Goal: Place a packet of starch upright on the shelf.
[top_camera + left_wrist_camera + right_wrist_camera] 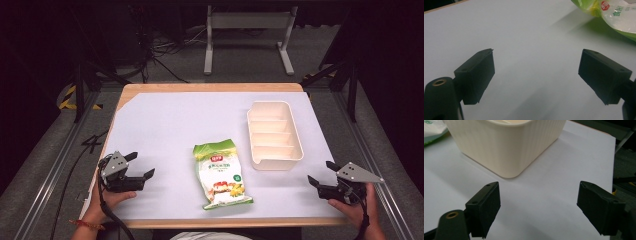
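High view — left hand-held gripper (140,164) released, right hand-held gripper (323,173) released — snack bag (221,173) between.

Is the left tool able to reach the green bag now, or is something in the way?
Probably yes. The left tool is open, and bare white table cover lies between it and the green bag.

wooden table (210,87) under a white sheet (165,125), grey floor (250,60) beyond, white metal frame (248,22), tangled black cables (160,50), yellow-black tape (67,97), dark surroundings
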### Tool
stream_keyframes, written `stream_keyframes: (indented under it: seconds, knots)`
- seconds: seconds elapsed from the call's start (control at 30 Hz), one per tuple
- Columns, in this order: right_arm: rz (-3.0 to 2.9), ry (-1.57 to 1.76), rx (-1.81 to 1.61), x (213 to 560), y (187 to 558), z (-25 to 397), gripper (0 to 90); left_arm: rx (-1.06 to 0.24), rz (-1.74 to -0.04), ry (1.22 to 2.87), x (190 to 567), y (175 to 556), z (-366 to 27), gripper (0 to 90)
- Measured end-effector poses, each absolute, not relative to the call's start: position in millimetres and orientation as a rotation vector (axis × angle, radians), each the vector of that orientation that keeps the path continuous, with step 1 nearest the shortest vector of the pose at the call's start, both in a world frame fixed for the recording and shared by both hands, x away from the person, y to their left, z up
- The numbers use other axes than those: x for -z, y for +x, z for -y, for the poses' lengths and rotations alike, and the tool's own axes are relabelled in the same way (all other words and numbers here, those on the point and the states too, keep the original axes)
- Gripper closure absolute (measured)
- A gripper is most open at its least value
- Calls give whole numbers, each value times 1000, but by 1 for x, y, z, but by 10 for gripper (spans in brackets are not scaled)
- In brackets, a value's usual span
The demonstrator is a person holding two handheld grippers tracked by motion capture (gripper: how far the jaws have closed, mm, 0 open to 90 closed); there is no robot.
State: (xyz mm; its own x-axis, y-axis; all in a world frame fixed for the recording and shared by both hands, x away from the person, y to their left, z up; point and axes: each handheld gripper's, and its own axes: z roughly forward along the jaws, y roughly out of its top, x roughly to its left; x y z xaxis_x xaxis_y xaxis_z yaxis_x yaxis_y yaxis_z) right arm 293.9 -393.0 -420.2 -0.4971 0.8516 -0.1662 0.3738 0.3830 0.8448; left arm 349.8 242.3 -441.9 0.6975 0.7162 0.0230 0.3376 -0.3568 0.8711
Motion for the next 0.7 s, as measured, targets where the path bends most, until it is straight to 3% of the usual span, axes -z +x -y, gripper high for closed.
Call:
stream_keyframes:
  seconds: [0.37, 0.7]
  knots:
    - [-2109, 1015, -1043, 424, 294, 382, 160, -402, -798, 2000, 442, 358, -232, 101]
    - [-2156, 1067, -997, 416, 299, 359, 167, -312, -684, 2072, 424, 395, -211, 85]
